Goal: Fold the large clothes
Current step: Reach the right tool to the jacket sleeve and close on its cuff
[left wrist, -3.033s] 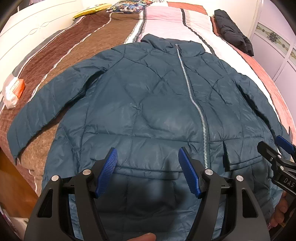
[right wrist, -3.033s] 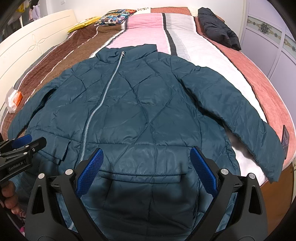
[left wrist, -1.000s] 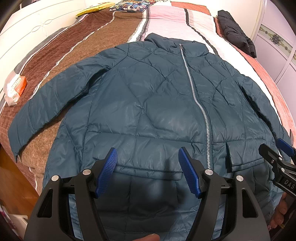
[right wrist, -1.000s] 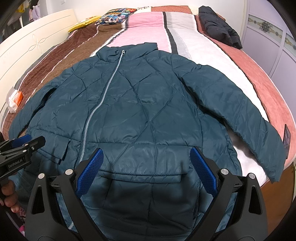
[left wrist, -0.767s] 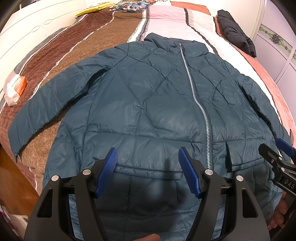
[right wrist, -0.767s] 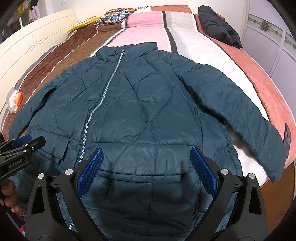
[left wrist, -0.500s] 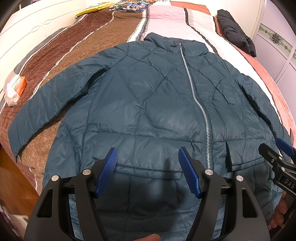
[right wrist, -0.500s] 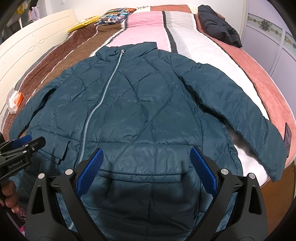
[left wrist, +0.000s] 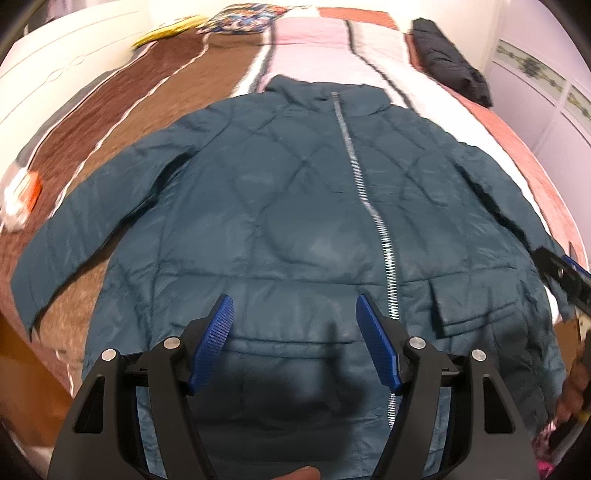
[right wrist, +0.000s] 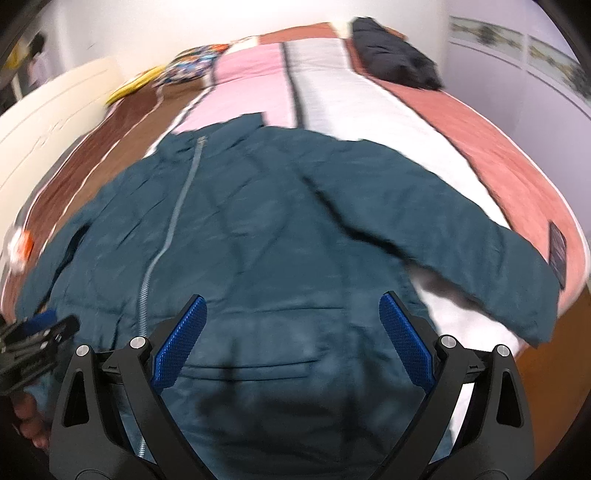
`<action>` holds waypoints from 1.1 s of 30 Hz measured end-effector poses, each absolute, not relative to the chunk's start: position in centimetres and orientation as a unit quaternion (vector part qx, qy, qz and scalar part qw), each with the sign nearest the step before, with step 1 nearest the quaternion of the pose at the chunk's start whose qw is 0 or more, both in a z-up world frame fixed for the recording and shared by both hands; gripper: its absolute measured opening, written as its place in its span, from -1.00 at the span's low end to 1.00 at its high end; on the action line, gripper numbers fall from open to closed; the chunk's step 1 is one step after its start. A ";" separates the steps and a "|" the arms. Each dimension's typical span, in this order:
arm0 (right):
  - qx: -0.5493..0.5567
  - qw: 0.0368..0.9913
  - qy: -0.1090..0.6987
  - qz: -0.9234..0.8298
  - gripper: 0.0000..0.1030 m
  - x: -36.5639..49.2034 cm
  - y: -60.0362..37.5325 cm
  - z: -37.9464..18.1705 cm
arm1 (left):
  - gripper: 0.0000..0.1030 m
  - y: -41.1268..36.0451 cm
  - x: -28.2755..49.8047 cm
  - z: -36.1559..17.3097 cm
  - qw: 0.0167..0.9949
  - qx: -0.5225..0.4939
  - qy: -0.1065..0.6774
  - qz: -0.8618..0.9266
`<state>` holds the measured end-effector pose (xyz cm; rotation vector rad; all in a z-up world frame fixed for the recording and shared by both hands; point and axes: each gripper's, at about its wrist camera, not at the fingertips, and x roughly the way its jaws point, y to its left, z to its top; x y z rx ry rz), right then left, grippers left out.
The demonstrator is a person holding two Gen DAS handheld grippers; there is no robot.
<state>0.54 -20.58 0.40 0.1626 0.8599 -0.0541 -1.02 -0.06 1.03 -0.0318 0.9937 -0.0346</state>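
Observation:
A dark teal quilted jacket [left wrist: 295, 206] lies flat on the bed, front up, zipper [left wrist: 373, 210] closed, both sleeves spread out to the sides. My left gripper [left wrist: 295, 317] hovers open over the jacket's lower left front, nothing between its blue pads. In the right wrist view the same jacket [right wrist: 280, 229] fills the frame, blurred. My right gripper [right wrist: 291, 314] is open above the lower right front near a pocket seam, holding nothing. Each gripper shows at the edge of the other's view: the right gripper [left wrist: 565, 273] and the left gripper [right wrist: 37, 332].
The striped bedspread [right wrist: 369, 103] runs brown, pink, white and salmon. A black garment [left wrist: 450, 74] lies at the far right, pillows [left wrist: 240, 18] at the head. An orange-white packet [left wrist: 20, 195] sits at the left edge, a dark phone-like slab [right wrist: 557, 254] at the right. A wooden floor [left wrist: 26, 373] lies below.
The right wrist view has swung and rolled, now blurred, showing more of the right sleeve and the bed's right side. The left wrist view has shifted only slightly. Both grippers stay open.

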 end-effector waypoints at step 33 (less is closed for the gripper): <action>0.487 0.777 0.381 -0.117 0.17 -0.9 -42.0 -5.1 | 0.32 -6.4 1.1 1.7 0.860 0.047 0.499 -0.095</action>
